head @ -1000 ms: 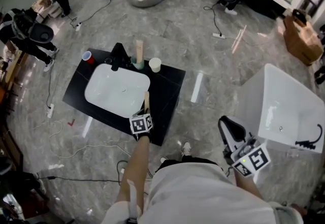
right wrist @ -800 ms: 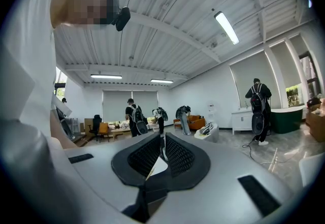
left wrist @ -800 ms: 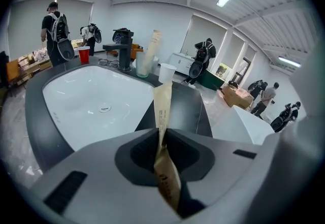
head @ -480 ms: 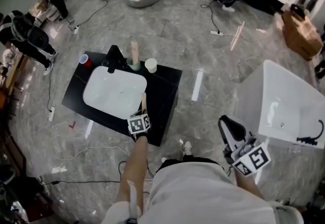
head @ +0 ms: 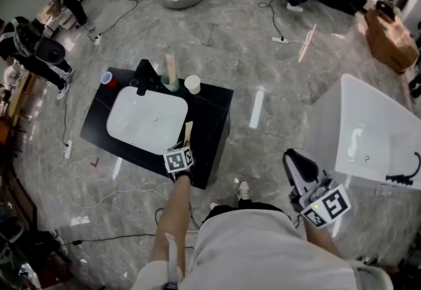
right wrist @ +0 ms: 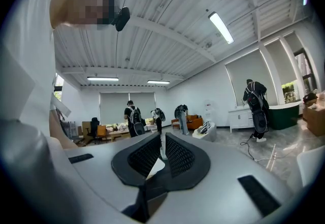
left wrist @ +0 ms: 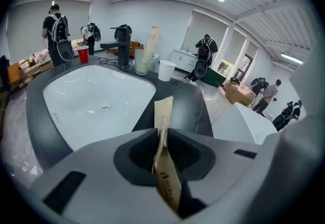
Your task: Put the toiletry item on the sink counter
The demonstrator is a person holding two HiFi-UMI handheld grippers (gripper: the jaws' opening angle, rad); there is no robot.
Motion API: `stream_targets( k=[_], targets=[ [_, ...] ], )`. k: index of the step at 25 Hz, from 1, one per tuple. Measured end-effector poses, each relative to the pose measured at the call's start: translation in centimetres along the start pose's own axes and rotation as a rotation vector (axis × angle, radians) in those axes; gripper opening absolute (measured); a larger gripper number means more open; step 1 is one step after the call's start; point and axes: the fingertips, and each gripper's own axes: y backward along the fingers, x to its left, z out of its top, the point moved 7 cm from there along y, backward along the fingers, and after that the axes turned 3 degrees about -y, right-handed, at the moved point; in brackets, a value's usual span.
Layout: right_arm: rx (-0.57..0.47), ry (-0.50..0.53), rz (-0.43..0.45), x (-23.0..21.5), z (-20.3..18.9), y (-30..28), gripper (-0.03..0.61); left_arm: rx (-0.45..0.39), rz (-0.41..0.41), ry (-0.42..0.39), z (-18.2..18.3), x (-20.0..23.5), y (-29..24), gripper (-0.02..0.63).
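Note:
A tan toiletry sachet (head: 188, 131) (left wrist: 163, 116) stands on end between the jaws of my left gripper (head: 185, 145) (left wrist: 162, 142). The pads still touch it while the jaws are opening. The gripper hovers over the front of the black sink counter (head: 214, 114) (left wrist: 179, 100), just right of the white basin (head: 146, 118) (left wrist: 96, 101). My right gripper (head: 297, 168) (right wrist: 162, 153) hangs at my right side, away from the counter, jaws shut. A pale sliver shows low between them; what it is I cannot tell.
A black faucet (head: 141, 75), a green holder with a tall tube (head: 171, 79), a white cup (head: 192, 84) and a red cup (head: 106, 78) line the counter's back edge. A white bathtub (head: 368, 131) stands to the right. Cables cross the marble floor; people stand far off.
The left gripper stays at the counter's front edge with the sachet between its jaws. The head view has drifted slightly. The right gripper has not moved.

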Motion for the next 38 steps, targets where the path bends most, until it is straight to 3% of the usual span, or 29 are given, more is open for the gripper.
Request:
stream_targets(
  k=[7,13,26,38],
  targets=[
    [0.004,-0.024,-0.001,-0.9,-0.5,0.3,0.052,0.011,-0.013,0.011,-0.4,-0.3,0.0,0.067],
    [0.006,-0.016,0.019,-1.5,0.2,0.5,0.052,0.002,-0.03,0.037,-0.7,-0.9,0.2,0.123],
    [0.018,0.005,0.198,0.7,0.4,-3.8,0.052,-0.137,-0.033,0.038,1.2,-1.1,4.5,0.158],
    [0.032,0.025,0.29,3.3,0.4,-5.8,0.052,-0.243,-0.017,0.068,3.0,-0.3,8.2,0.156]
  ],
)
